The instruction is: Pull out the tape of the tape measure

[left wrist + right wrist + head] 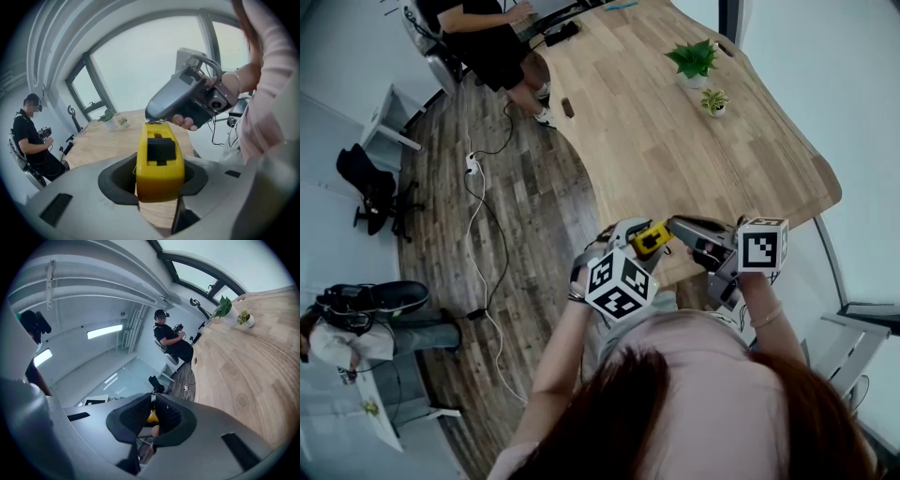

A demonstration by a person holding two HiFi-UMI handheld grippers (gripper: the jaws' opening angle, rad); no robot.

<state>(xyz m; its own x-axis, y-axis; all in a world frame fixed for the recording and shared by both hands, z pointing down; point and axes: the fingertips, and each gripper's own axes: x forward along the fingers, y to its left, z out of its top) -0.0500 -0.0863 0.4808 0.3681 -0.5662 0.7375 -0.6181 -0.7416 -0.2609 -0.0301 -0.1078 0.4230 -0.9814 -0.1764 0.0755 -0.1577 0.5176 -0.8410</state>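
Wood-grain table (pixel 675 141), boxy yellow tape measure (pixel 159 161)

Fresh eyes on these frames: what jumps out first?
The yellow tape measure stands out, clamped in the left gripper in front of the person. The right gripper meets its front, jaws nearly together on the tape end. Beyond, two potted plants stand on the wooden table.

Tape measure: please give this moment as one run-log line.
left tool: shut on tape measure | right tool: shut on tape end | tape: not yet drawn out
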